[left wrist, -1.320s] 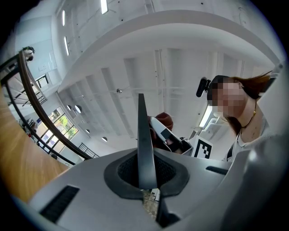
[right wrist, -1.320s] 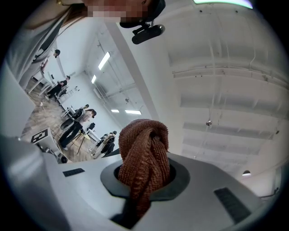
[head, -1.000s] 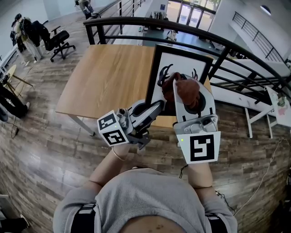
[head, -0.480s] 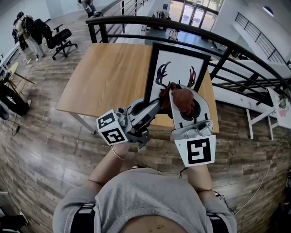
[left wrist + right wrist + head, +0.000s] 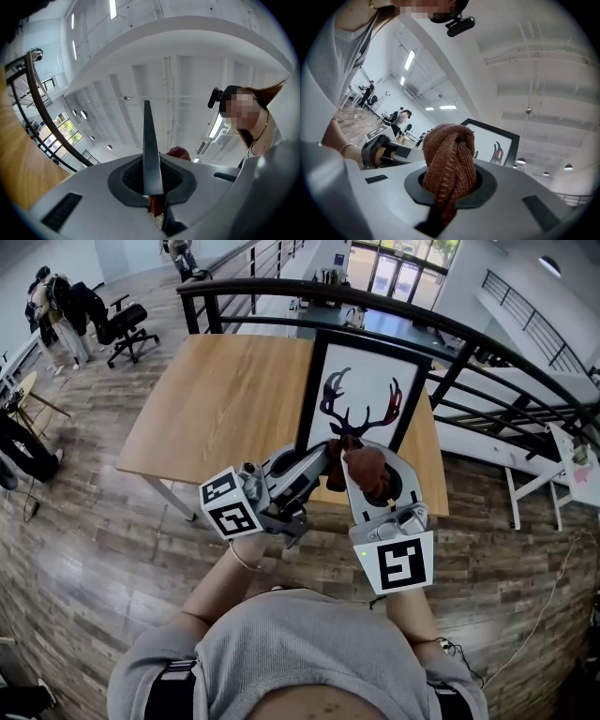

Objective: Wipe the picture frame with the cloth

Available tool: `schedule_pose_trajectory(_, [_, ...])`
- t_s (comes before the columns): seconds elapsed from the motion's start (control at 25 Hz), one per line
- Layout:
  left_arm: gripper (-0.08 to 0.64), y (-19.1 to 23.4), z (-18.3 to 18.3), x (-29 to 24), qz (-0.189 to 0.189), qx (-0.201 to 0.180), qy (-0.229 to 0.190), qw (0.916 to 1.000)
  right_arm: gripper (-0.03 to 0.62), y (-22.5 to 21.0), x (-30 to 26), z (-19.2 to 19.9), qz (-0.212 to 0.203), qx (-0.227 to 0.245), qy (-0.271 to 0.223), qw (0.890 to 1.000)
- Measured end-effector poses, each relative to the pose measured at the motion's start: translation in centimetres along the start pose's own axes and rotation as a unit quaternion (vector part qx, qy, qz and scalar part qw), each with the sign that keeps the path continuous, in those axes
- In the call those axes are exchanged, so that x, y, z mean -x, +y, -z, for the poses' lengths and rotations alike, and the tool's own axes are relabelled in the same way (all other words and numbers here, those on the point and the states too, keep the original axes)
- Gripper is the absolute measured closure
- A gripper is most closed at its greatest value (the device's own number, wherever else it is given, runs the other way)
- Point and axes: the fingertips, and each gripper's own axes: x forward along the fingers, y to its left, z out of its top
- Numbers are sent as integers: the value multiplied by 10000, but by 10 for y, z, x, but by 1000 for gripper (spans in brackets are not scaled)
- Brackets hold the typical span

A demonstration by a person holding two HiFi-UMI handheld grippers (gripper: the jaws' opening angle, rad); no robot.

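Pinching the picture frame low in my left gripper, I held the cloth clamped in my right gripper beside it.

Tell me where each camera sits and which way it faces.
Head view: on the head, facing down at table and picture frame; torso, forearms show.
Left gripper view: on left gripper, facing up along the frame's edge; neck shows.
Right gripper view: on right gripper, facing the cloth; wrist shows.
Shared: frame and cloth in all.
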Motion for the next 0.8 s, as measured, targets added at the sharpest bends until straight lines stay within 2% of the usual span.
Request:
schedule_pose_trajectory(0.32, [540, -4, -2, -1, -6, 67, -137, 9999, 546, 5, 13, 6, -110, -297, 9, 9995])
schedule_pose_trajectory(0.56, [539, 0, 1, -1, -116, 203, -197, 9995, 546, 10, 19, 13, -151, -318, 75, 9994])
schedule_pose_trajectory(0.72, [540, 0, 2, 0, -169, 274, -241, 9992, 546, 13, 31, 20, -394, -624, 270, 9969])
schedule_pose_trajectory(0.8, [540, -1, 1, 0, -170, 289, -283, 9990, 546, 3, 38, 17, -307, -764, 297, 9962])
